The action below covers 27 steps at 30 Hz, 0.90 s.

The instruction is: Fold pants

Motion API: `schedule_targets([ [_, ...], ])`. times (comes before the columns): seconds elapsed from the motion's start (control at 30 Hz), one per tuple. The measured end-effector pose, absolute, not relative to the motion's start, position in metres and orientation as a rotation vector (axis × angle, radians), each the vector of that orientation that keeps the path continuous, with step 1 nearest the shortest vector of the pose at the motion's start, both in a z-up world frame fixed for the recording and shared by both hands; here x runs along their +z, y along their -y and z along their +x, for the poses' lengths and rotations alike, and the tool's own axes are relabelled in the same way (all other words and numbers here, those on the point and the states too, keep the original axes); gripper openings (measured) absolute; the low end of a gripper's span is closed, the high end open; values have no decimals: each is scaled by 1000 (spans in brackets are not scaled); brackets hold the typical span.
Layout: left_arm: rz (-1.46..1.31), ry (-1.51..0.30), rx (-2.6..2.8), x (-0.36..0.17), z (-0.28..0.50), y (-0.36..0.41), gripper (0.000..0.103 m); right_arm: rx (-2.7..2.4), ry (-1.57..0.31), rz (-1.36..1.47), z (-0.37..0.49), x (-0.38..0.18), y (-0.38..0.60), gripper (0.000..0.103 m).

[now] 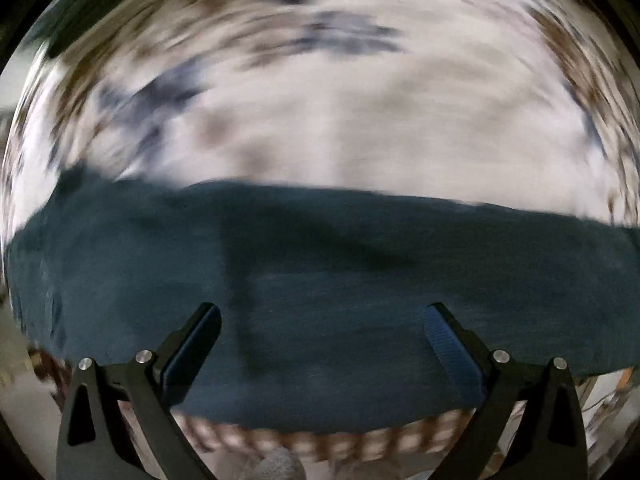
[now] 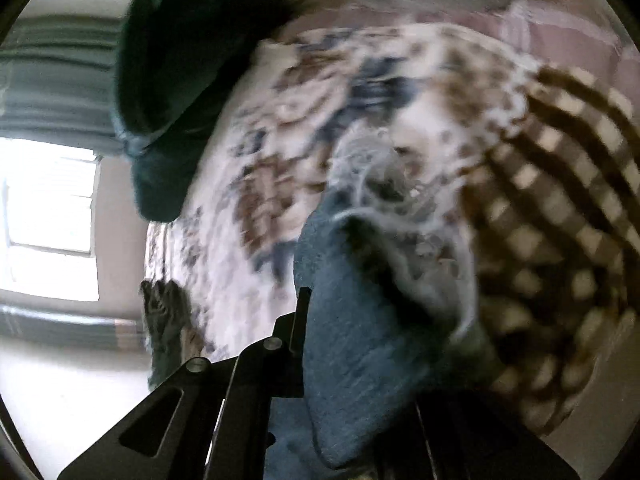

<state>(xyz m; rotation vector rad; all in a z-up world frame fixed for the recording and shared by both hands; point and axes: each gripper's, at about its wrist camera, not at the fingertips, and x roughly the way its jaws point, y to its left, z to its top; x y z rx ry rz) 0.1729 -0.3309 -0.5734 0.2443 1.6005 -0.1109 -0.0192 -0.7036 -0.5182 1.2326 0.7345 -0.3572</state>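
The dark teal pants [image 1: 320, 280] lie as a wide band across a patterned bedspread [image 1: 360, 120] in the blurred left wrist view. My left gripper [image 1: 322, 316] is open, its fingers spread above the pants and holding nothing. In the right wrist view my right gripper [image 2: 320, 300] is shut on a bluish fold of the pants [image 2: 352, 352], which fills the space between the fingers and hides the right finger. A dark bunched part of the pants [image 2: 172, 80] shows at upper left.
The white, brown and blue patterned bedspread [image 2: 280, 160] has a checked brown border [image 2: 560, 240]. A bright window [image 2: 48, 216] and grey curtains [image 2: 52, 80] are at the left. The bed's near edge [image 1: 340, 444] shows below the pants.
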Motion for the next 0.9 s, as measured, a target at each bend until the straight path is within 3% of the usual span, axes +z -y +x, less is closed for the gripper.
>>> schedule_targets([
  [0.3, 155, -1591, 50, -542, 190, 164, 103, -181, -870, 963, 44, -461, 542, 7],
  [0.63, 73, -1559, 219, -532, 190, 3, 103, 51, -1143, 676, 114, -530, 292, 8],
  [0.73, 36, -1537, 239, -530, 181, -15, 103, 61, -1277, 587, 122, -563, 240, 29],
  [0.8, 14, -1521, 231, -528, 184, -20, 103, 96, -1319, 652, 120, -570, 236, 51],
  [0.83, -2, -1513, 221, -526, 186, -21, 103, 130, -1326, 702, 118, -569, 237, 73],
  [0.87, -25, -1505, 205, -524, 188, -19, 103, 177, -1329, 779, 113, -566, 241, 86],
  [0.9, -44, -1500, 191, -522, 190, -17, 103, 205, -1313, 838, 109, -564, 249, 86],
])
